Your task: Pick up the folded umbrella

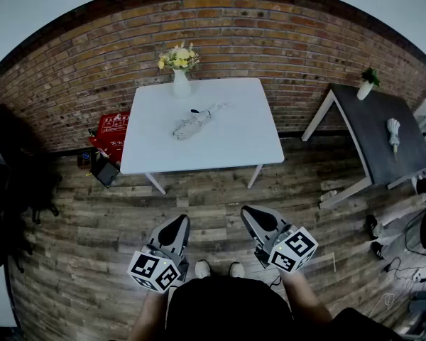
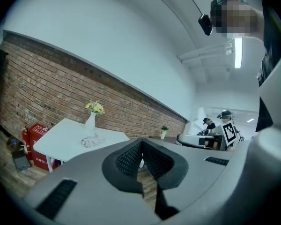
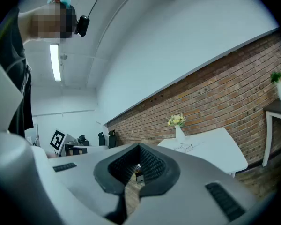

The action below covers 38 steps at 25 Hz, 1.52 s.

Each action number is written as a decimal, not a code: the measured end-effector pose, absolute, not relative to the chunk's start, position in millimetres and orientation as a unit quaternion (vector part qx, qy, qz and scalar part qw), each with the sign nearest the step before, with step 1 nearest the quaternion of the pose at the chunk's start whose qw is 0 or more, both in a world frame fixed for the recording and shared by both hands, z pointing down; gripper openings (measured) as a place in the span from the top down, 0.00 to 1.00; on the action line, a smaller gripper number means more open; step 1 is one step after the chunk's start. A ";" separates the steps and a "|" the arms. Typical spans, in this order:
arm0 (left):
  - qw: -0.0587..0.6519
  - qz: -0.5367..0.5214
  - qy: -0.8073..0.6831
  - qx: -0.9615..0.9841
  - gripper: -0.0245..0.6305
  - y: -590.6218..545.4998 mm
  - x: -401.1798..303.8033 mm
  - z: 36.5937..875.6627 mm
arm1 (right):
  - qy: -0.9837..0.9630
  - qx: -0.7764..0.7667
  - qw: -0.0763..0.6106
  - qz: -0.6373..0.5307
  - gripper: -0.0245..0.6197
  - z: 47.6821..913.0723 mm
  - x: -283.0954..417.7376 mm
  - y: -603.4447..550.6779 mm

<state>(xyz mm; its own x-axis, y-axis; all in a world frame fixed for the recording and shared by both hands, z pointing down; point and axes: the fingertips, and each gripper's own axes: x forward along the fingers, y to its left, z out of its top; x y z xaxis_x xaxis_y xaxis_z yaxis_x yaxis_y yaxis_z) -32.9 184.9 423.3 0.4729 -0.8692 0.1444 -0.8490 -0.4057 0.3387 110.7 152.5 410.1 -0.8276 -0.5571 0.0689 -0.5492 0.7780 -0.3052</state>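
The folded umbrella (image 1: 194, 124), pale grey with a dark handle end, lies near the middle of the white table (image 1: 234, 144) by the brick wall. It shows small in the left gripper view as the umbrella (image 2: 90, 141) and in the right gripper view as the umbrella (image 3: 185, 147). My left gripper (image 1: 179, 220) and right gripper (image 1: 250, 212) hang side by side over the wooden floor, well short of the table. Both point towards it. The jaws of the left gripper (image 2: 141, 142) and of the right gripper (image 3: 139, 146) meet at their tips, with nothing between them.
A white vase of yellow flowers (image 1: 180, 77) stands at the table's far edge. A dark table (image 1: 383, 144) at the right bears a small plant (image 1: 368, 82) and a second folded umbrella (image 1: 393, 133). A red box (image 1: 112, 130) sits left of the white table. Cables lie at the right.
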 end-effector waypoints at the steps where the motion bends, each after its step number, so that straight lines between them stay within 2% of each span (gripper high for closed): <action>1: 0.185 -0.027 -0.512 0.838 0.94 185.5 -33.5 423.3 | 0.943 -0.292 0.011 -0.157 0.93 410.4 109.4 153.3; 18: 0.186 -0.034 -0.505 0.842 0.94 177.1 -52.3 424.4 | 0.942 -0.298 0.015 -0.152 0.93 405.7 95.0 149.4; 38: 0.198 -0.036 -0.488 0.849 0.94 192.5 -108.8 437.3 | 0.929 -0.331 0.016 -0.167 0.93 415.1 51.0 160.0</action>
